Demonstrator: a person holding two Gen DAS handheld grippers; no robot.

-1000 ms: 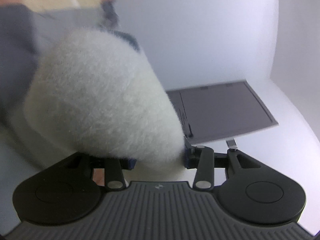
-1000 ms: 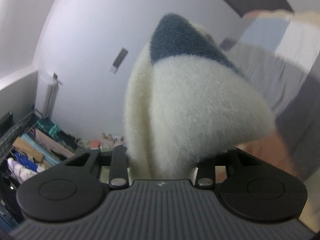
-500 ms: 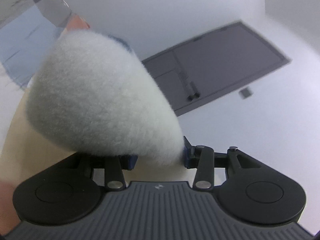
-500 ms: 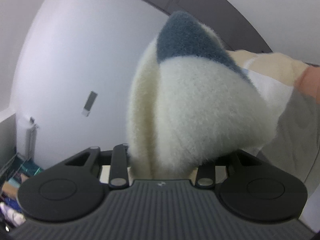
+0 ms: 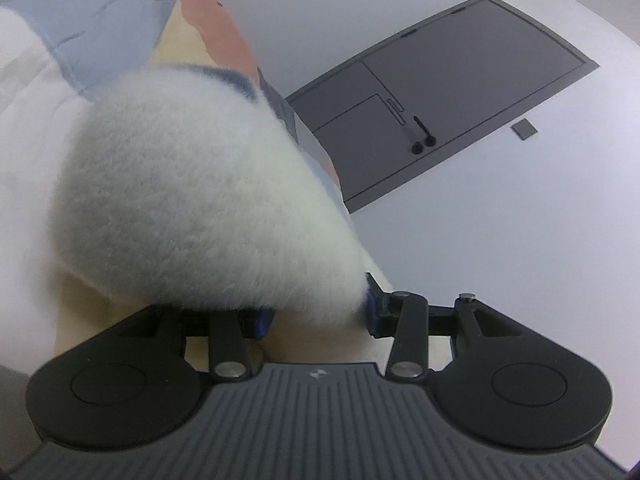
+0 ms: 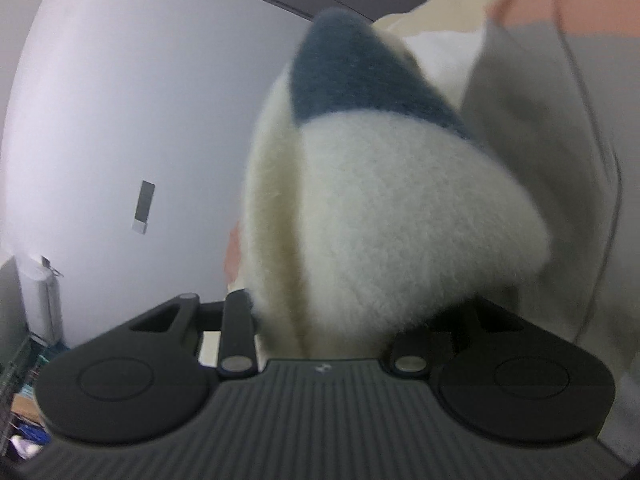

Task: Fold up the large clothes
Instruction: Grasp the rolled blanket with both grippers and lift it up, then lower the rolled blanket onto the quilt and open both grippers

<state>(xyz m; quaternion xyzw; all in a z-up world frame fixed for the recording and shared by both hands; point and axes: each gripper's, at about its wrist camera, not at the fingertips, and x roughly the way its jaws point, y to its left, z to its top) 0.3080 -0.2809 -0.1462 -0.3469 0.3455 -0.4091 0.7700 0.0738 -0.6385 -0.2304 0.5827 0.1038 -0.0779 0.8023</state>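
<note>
A fluffy cream fleece garment (image 5: 200,200) with a blue-grey patch fills the left wrist view. My left gripper (image 5: 316,312) is shut on a bunched fold of it; the blue pads (image 5: 372,312) show at the fold's edge. In the right wrist view the same garment (image 6: 380,208) with its blue-grey patch (image 6: 352,76) bulges over my right gripper (image 6: 328,320), which is shut on it. The fingertips are hidden under the fleece. Both grippers hold the garment up in the air.
A patchwork cloth in light blue, salmon and cream (image 5: 192,32) hangs behind the fleece. A grey door (image 5: 448,92) sits in the white wall. A grey fabric panel (image 6: 540,160) hangs at right. Shelves with clutter (image 6: 24,380) are at lower left.
Both grippers have swung with the garment: the door slid up and right in the left view, and the shelves dropped to the corner in the right view. The grips are unchanged.
</note>
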